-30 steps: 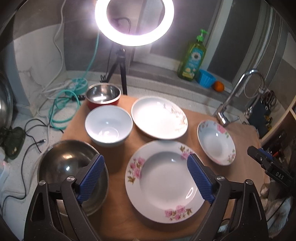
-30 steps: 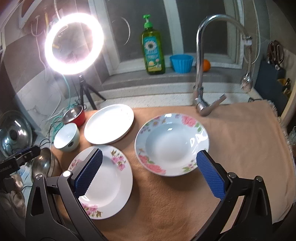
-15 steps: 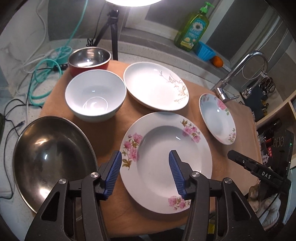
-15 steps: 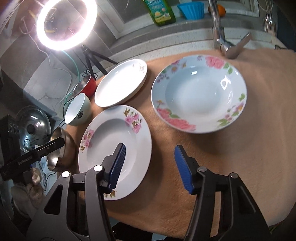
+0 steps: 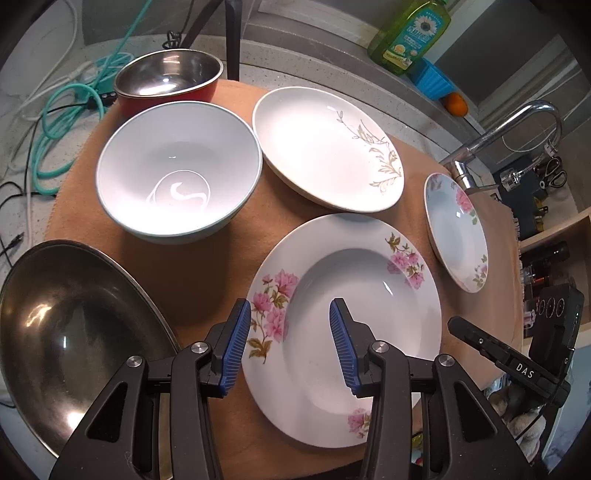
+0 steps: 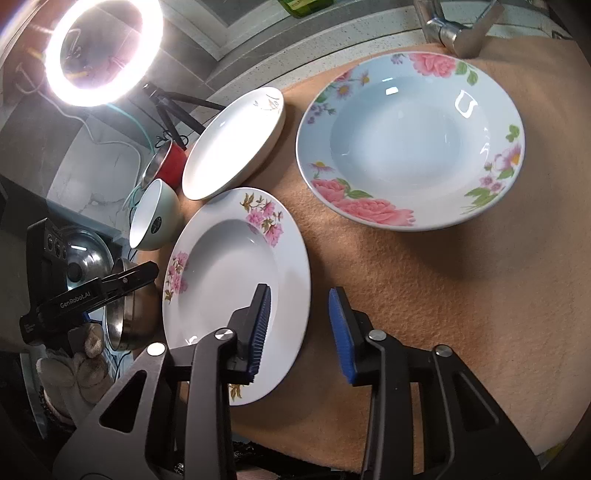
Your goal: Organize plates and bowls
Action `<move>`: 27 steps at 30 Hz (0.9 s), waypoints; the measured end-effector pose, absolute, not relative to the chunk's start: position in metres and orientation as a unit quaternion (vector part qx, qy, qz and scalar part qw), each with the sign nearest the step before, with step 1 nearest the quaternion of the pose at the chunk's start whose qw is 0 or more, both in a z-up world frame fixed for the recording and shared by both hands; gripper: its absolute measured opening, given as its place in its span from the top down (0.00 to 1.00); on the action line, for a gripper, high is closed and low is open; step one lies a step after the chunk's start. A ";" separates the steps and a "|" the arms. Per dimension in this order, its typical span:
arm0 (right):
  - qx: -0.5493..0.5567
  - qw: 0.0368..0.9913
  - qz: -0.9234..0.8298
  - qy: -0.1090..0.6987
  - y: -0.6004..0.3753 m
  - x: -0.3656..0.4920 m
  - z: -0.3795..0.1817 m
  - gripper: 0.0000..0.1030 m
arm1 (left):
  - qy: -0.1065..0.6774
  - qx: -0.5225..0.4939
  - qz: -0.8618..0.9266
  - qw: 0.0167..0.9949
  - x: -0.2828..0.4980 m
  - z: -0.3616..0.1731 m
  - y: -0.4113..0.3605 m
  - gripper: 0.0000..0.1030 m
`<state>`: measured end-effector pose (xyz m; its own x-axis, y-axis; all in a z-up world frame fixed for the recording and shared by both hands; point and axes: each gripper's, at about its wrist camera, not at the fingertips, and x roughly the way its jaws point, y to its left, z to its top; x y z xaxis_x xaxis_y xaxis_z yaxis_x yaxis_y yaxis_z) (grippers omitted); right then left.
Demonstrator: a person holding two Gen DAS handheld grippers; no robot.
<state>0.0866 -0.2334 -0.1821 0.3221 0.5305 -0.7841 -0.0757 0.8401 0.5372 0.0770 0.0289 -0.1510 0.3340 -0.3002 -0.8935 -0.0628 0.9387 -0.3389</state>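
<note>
A pink-flowered deep plate (image 5: 354, 314) lies on the brown mat, near edge. My left gripper (image 5: 290, 345) is open, its jaws straddling the plate's left rim from above. My right gripper (image 6: 301, 328) is open, straddling the same plate's (image 6: 229, 280) right rim. A light-blue rose plate (image 6: 410, 144) lies to the right; it also shows in the left wrist view (image 5: 456, 232). A white leaf-pattern plate (image 5: 325, 147) lies behind. A white bowl (image 5: 181, 177), a red steel-lined bowl (image 5: 170, 81) and a large steel bowl (image 5: 70, 332) stand left.
A brown mat (image 6: 461, 295) covers the counter. A faucet (image 5: 498, 136) stands at the right rear, with a green soap bottle (image 5: 410, 33), a blue cup (image 5: 432, 81) and an orange (image 5: 456, 103) on the sill. A ring light (image 6: 103, 48) and cables (image 5: 66, 122) are at left.
Both grippers have dropped and moved in toward the pink-flowered plate, and both have narrowed their jaws from wide open to a smaller gap around its rims.
</note>
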 end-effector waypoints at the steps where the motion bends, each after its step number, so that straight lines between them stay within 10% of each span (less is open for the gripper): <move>1: 0.210 0.785 0.190 0.550 -0.234 0.087 -0.183 0.70 | 0.573 -0.157 -0.074 0.801 0.079 -0.151 0.029 0.60; 27: 0.219 0.766 0.208 0.568 -0.231 0.098 -0.200 0.83 | 0.618 -0.035 -0.073 0.782 0.115 -0.165 0.012 0.71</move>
<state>0.0983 -0.2306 -0.1996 0.2691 0.5675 -0.7781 -0.0698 0.8173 0.5720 0.1148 0.0122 -0.1650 0.2248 -0.1568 -0.9617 0.0704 0.9870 -0.1444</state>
